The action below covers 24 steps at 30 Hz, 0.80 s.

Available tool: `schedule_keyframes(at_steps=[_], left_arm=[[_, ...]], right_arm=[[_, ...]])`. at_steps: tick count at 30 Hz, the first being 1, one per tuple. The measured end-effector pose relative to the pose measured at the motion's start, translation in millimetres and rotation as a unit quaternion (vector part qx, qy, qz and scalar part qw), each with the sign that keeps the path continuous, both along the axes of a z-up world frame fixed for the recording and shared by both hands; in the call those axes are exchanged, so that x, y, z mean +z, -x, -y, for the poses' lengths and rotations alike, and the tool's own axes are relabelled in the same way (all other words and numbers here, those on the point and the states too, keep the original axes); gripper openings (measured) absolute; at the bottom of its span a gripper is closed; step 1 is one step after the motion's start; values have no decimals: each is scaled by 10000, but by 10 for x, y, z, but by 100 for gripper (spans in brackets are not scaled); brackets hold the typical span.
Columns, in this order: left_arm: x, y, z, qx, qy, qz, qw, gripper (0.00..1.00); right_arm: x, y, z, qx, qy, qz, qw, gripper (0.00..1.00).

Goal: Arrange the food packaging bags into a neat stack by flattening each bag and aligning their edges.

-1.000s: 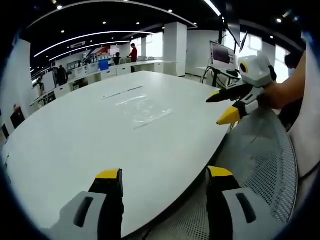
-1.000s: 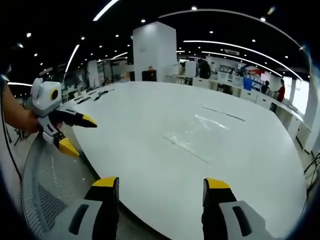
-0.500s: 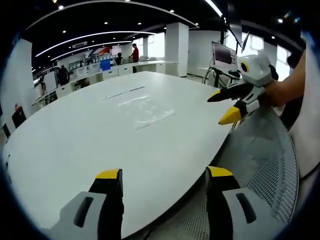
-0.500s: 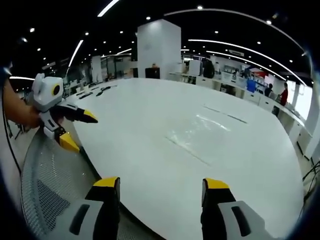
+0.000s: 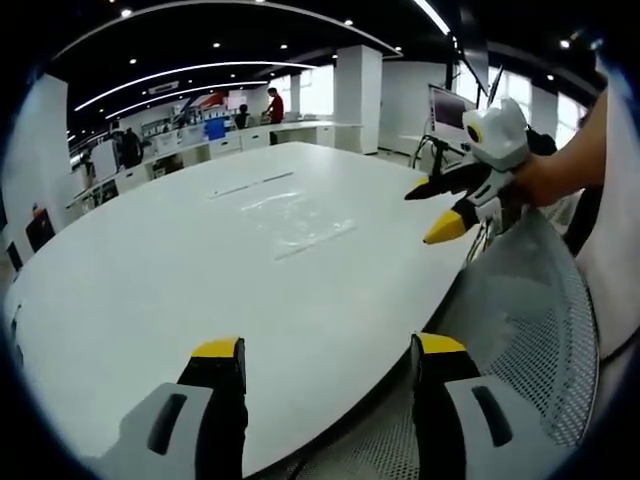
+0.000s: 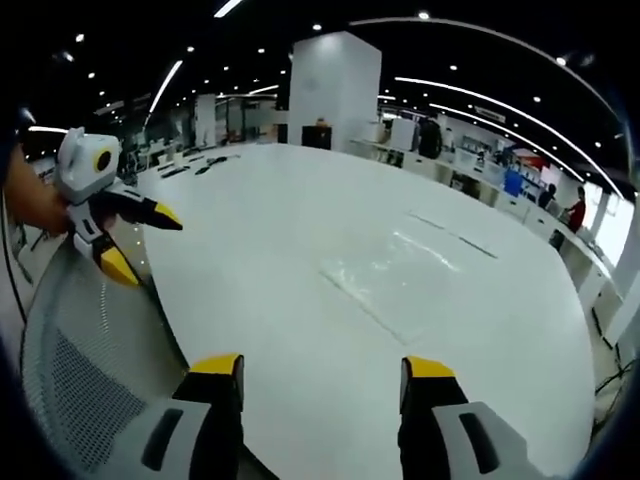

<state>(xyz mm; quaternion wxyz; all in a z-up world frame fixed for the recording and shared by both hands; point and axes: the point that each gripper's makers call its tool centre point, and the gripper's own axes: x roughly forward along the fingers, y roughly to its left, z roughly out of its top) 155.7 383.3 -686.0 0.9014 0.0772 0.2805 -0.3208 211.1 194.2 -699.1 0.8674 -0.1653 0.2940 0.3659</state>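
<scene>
I see clear bags point(image 5: 295, 218) flat mid-worktop point(image 5: 150, 280), well ahead of both spread, empty tongs point(image 5: 325, 352) point(image 6: 318, 368); right point(image 5: 432, 205) looks nearer.

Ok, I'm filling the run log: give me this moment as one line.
left gripper: open, empty | right gripper: open, empty | clear bags: flat mid-table, untouched | white table | mesh chair at near edge

bright, even light falls from ceiling strips point(image 5: 190, 72) and small spots. the white table point(image 5: 180, 270) glares softly, with faint shadows. fisheye bending curves straight lines near the edges. focus is fairly sharp; the far background is slightly soft.
</scene>
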Motion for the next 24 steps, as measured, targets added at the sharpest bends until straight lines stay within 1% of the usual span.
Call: schedule_keyframes(at_steps=[9, 12, 17, 24], left_arm=[[6, -18, -18, 73, 32, -34, 10000, 65], [16, -20, -13, 89, 44, -46, 9999, 65], [27, -32, -19, 124, 80, -62, 9999, 65], [25, -42, -32, 133, 189, -91, 9997, 65]], right_arm=[[-117, -194, 110, 195, 346, -13, 9992, 58], [-166, -266, 140, 288, 472, 11, 9985, 55], [-239, -386, 166, 450, 667, 20, 9968, 54], [-289, -559, 185, 577, 821, 62, 9949, 50]])
